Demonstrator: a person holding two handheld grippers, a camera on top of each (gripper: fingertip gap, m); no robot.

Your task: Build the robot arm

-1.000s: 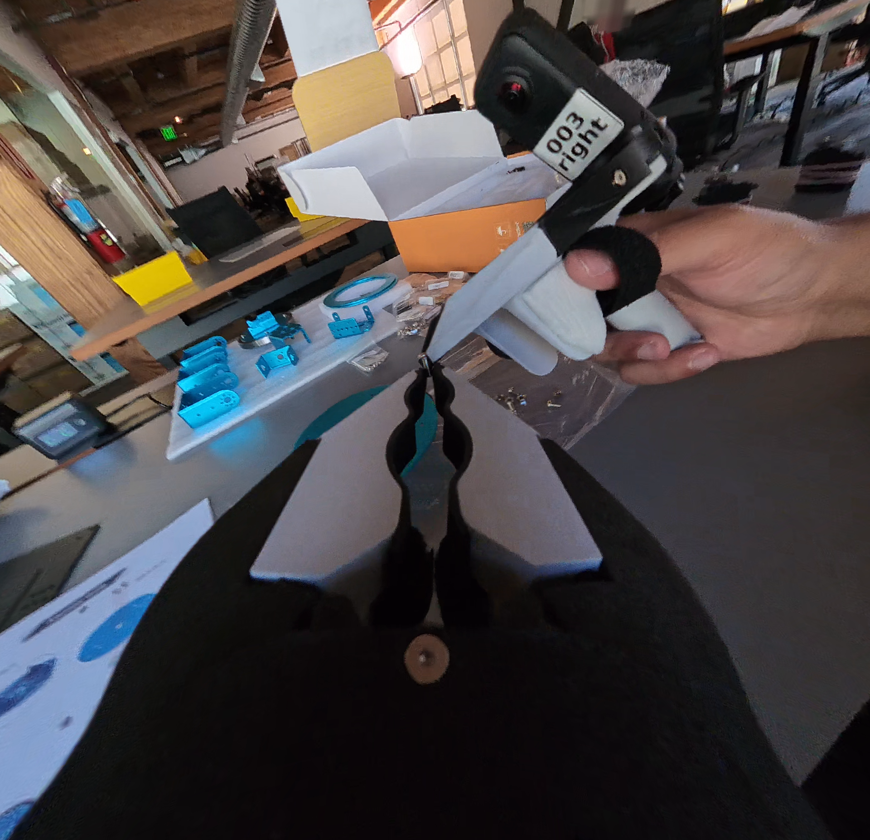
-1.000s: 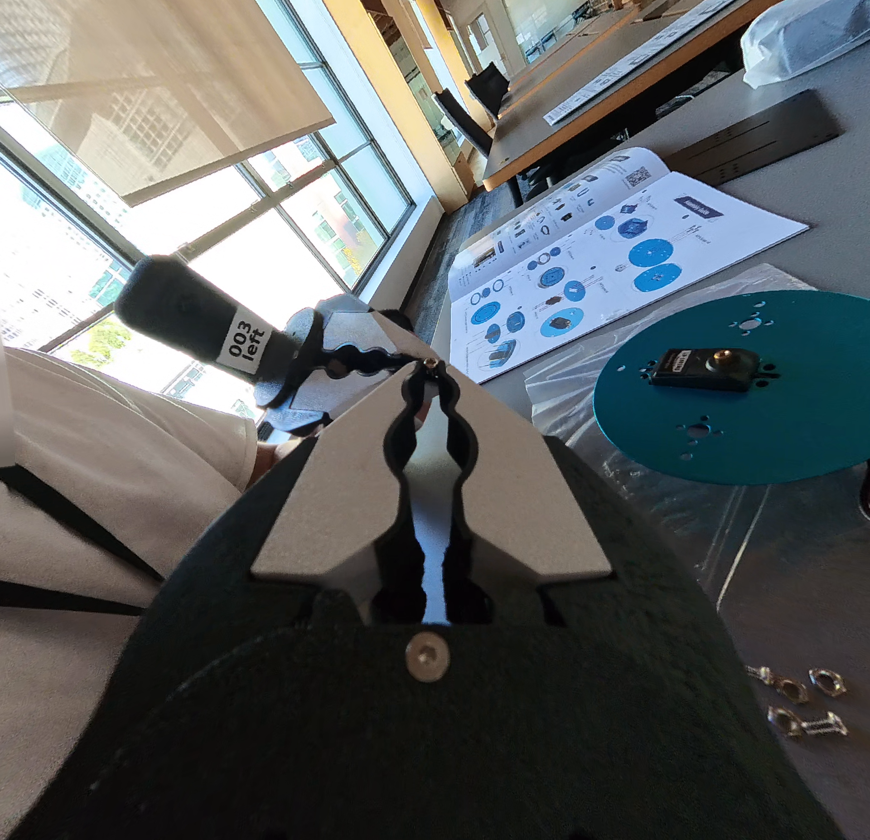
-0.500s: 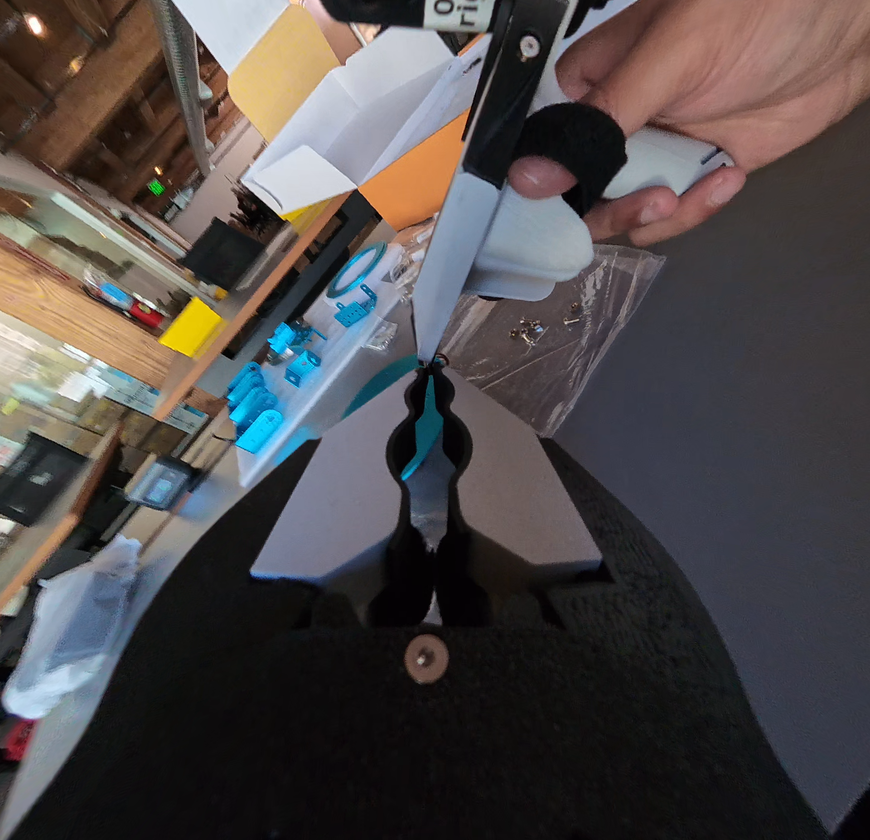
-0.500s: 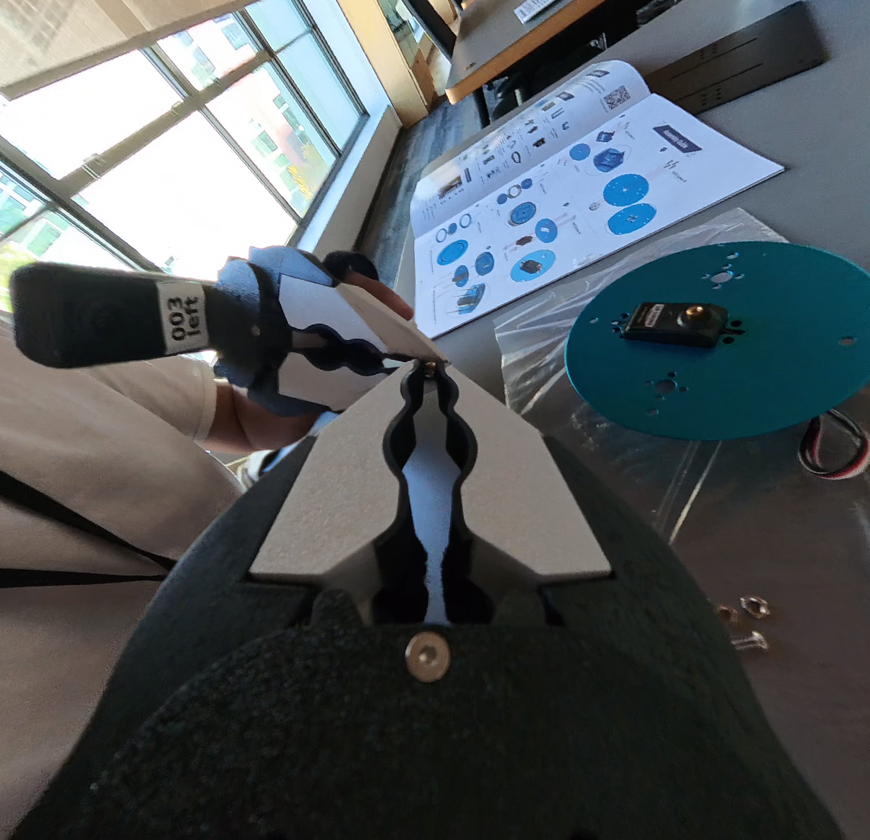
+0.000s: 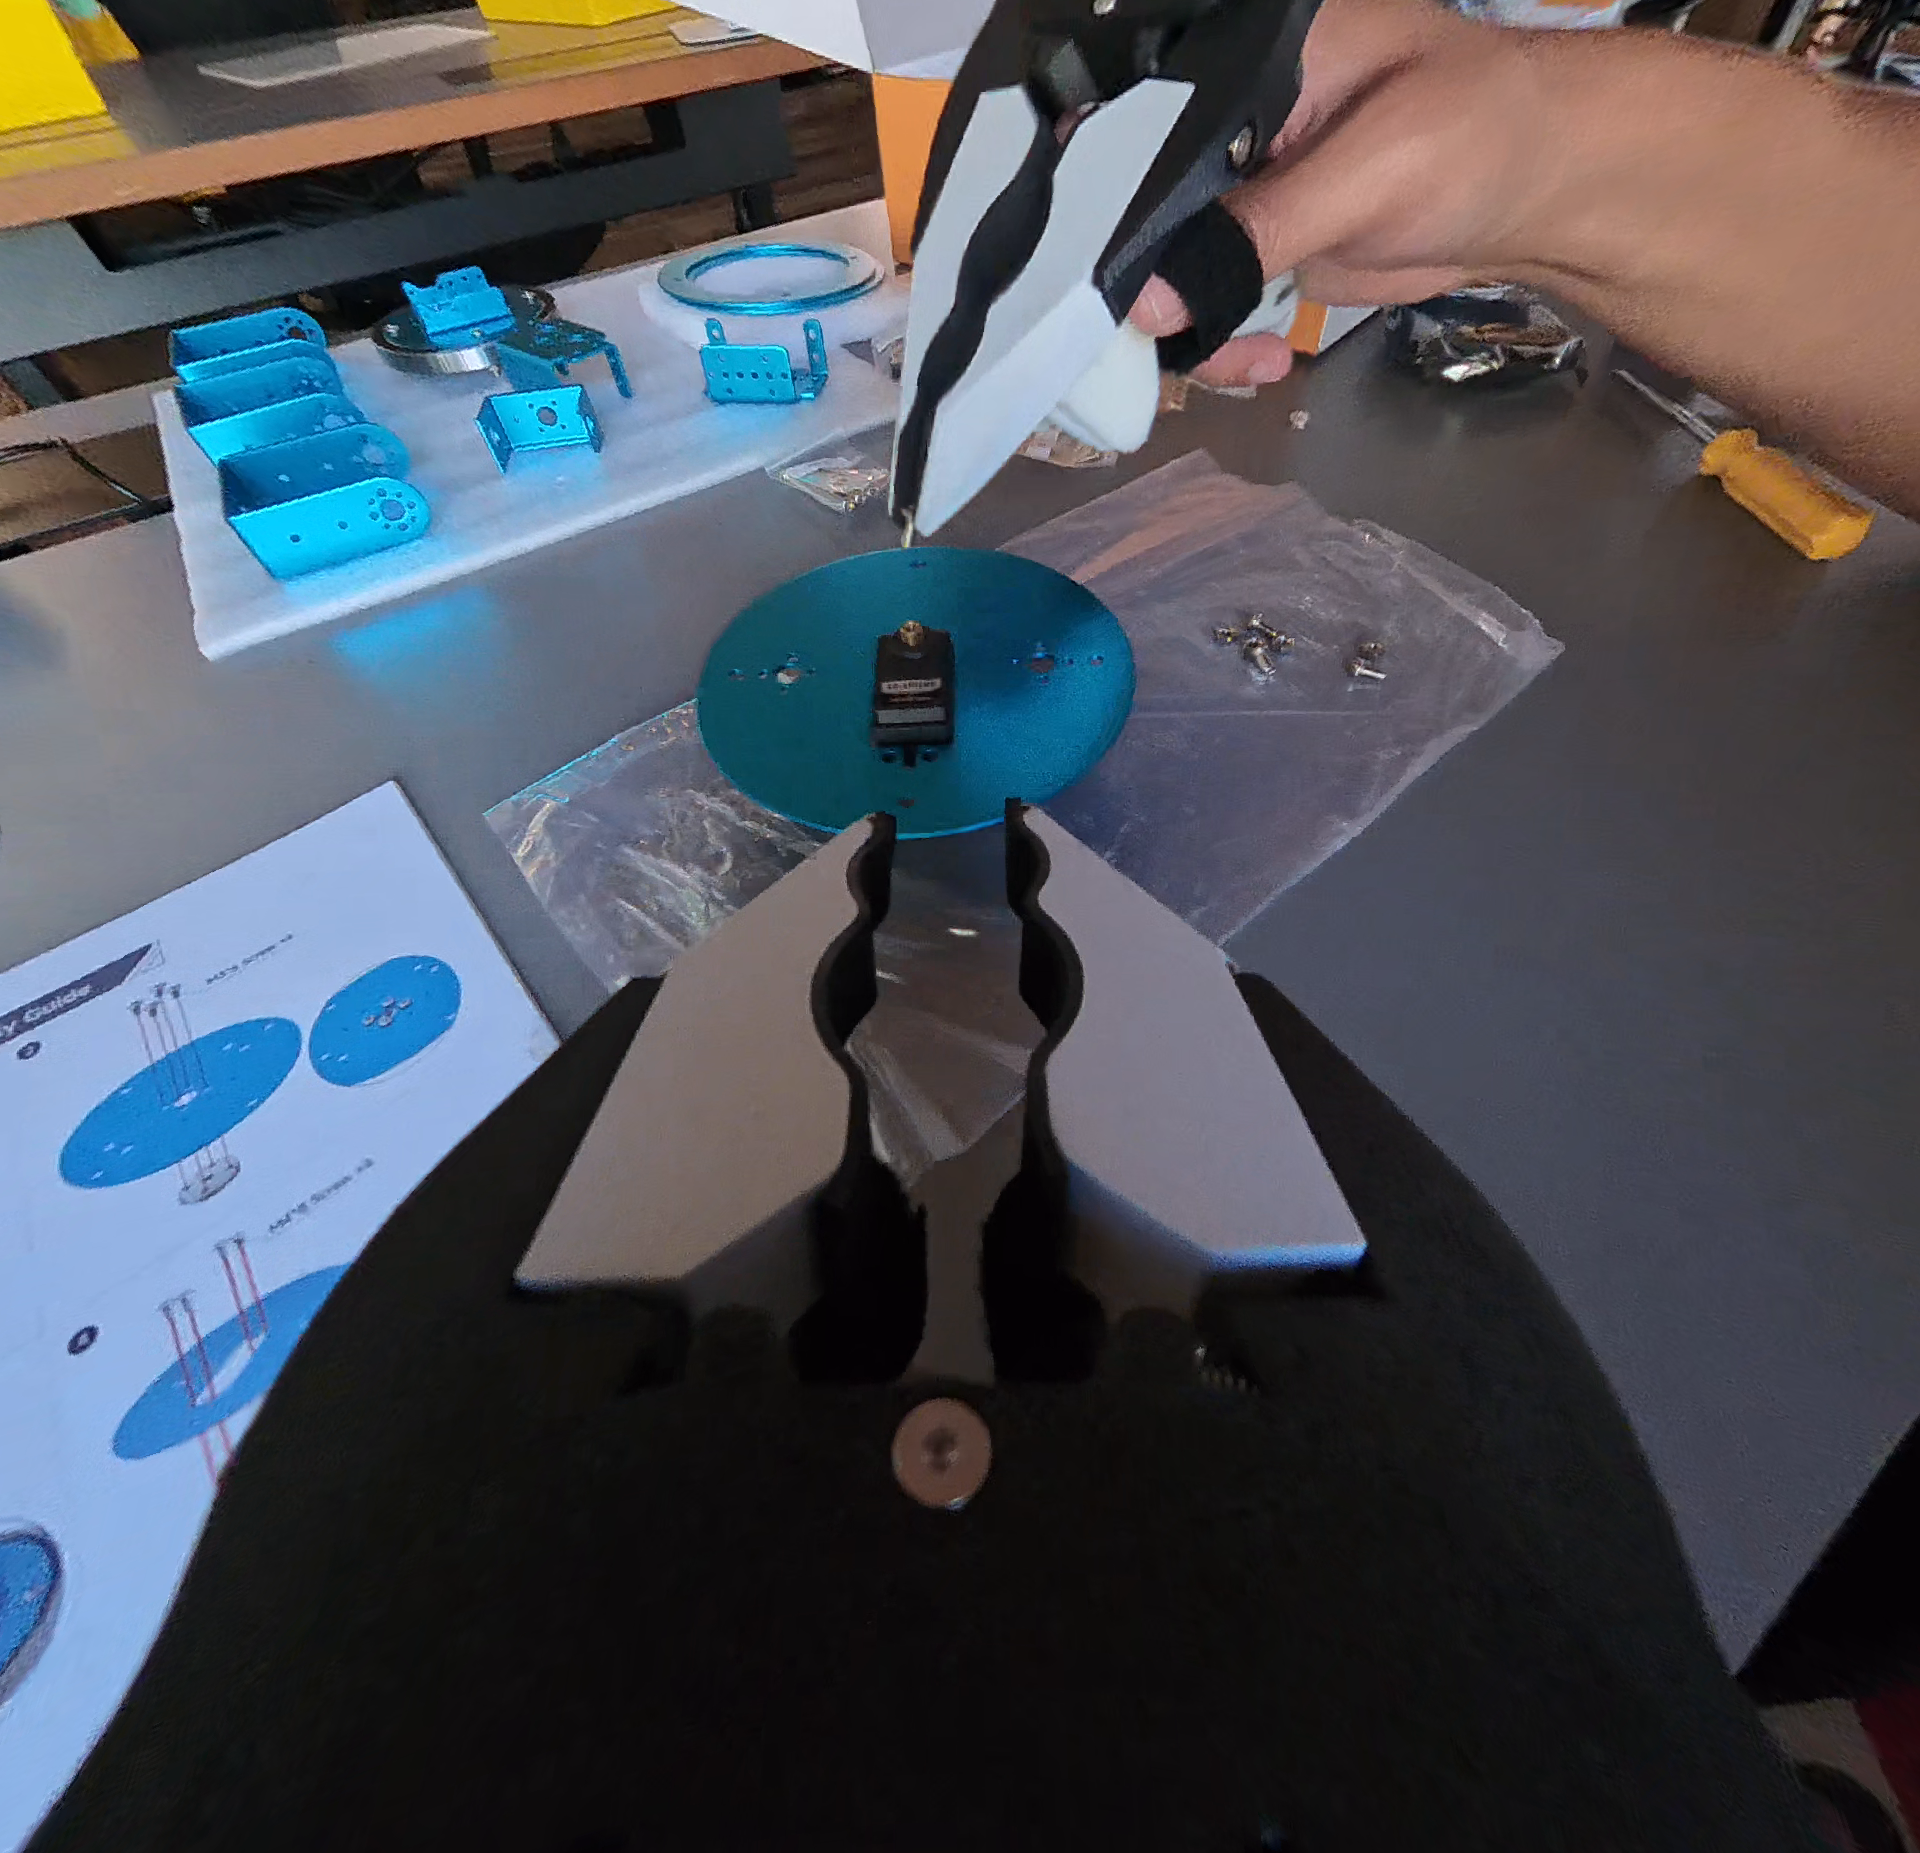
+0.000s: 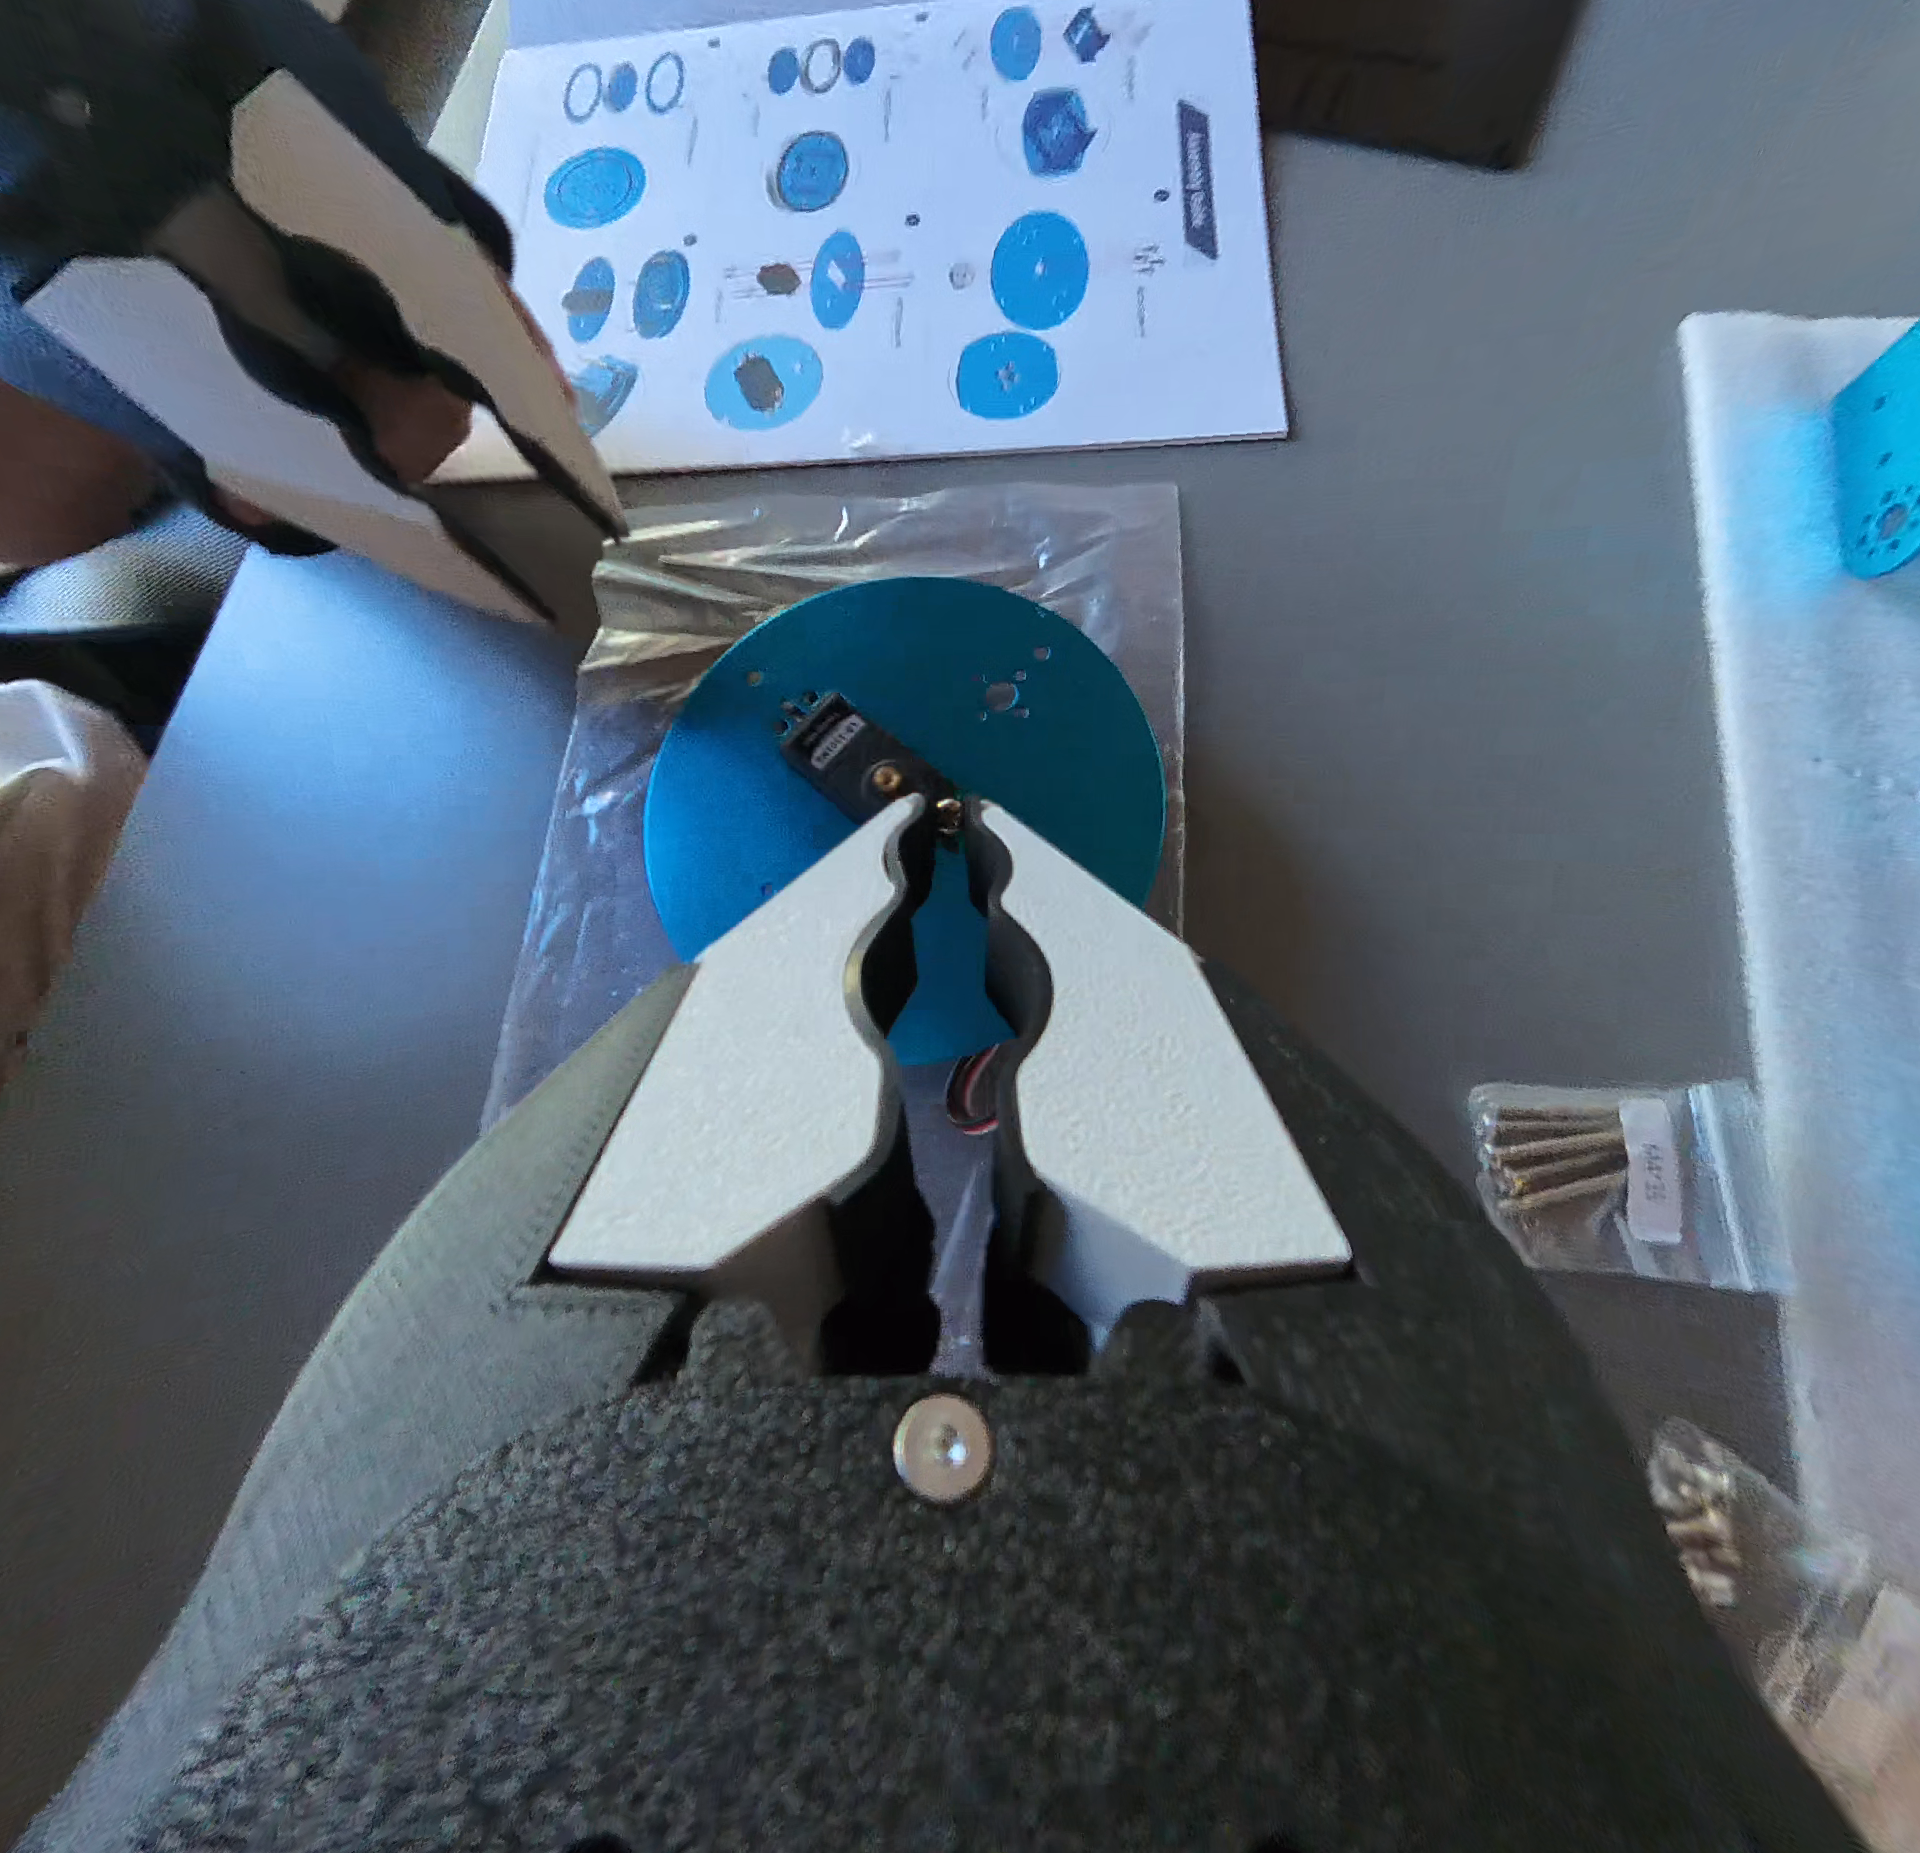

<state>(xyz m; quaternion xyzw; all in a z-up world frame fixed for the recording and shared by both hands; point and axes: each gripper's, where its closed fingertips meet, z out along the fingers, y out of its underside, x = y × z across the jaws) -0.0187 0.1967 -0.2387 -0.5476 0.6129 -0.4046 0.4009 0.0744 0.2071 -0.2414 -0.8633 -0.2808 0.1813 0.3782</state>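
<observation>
A round blue plate (image 5: 790, 733) lies on a clear plastic bag (image 5: 1299, 764) on the grey table, with a black servo (image 5: 912, 686) set in its middle. My left gripper (image 5: 948, 819) is open and empty, just short of the plate's near edge. My right gripper (image 6: 948, 809) is shut on a small brass screw (image 6: 948, 811), held over the plate (image 6: 727, 827) right beside the servo (image 6: 842, 743). In the left wrist view the right gripper (image 5: 909, 525) points down at the plate's far rim. In the right wrist view the left gripper (image 6: 582, 572) is open at the upper left.
An open instruction booklet (image 5: 208, 1076) lies left of the plate. A white foam sheet (image 5: 644, 453) with several blue brackets lies behind it. Loose screws (image 5: 1257, 645) sit on the bag. A yellow-handled screwdriver (image 5: 1782, 494) lies at the right. A small bag of screws (image 6: 1558, 1169) lies by the foam. Across from one pair of fingers to the other is roughly 10 centimeters.
The two grippers were tip to tip on the screw. My left gripper has opened and drawn back; my right gripper keeps the screw. Both have swung down toward the blue plate.
</observation>
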